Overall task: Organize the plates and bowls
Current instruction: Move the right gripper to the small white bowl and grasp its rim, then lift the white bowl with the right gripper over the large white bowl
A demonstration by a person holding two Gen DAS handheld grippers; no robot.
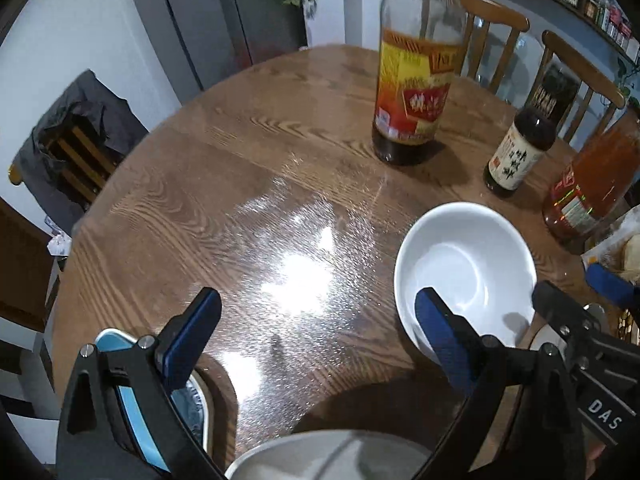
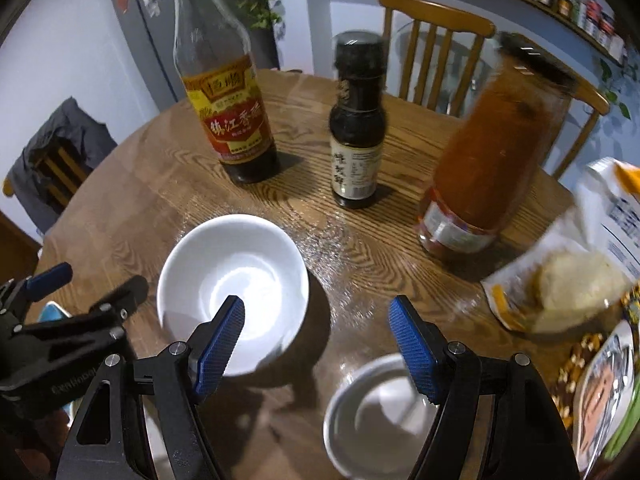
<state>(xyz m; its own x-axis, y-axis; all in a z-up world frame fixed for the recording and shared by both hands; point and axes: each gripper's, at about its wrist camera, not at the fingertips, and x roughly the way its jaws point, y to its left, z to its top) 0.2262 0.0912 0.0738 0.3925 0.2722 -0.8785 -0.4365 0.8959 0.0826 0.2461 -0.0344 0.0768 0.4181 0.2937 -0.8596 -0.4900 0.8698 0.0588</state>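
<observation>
A white bowl [image 1: 466, 272] [image 2: 234, 280] sits upright on the round wooden table [image 1: 240, 184]. My left gripper [image 1: 316, 328] is open and empty, just left of the bowl, its right finger over the bowl's near rim. My right gripper [image 2: 316, 336] is open and empty, its left finger over the bowl's near right rim. A second white bowl [image 2: 380, 412] [image 1: 332, 458] sits below the right gripper near the table's front edge. A blue-rimmed plate [image 1: 132, 400] lies under the left gripper's left finger.
A tall vinegar bottle [image 2: 228, 100] [image 1: 416, 80], a small dark sauce bottle [image 2: 356, 128] [image 1: 520, 148] and an orange sauce jar [image 2: 488, 152] [image 1: 592, 184] stand behind the bowl. Snack bags [image 2: 568, 264] lie at the right. Wooden chairs [image 2: 436, 40] ring the table.
</observation>
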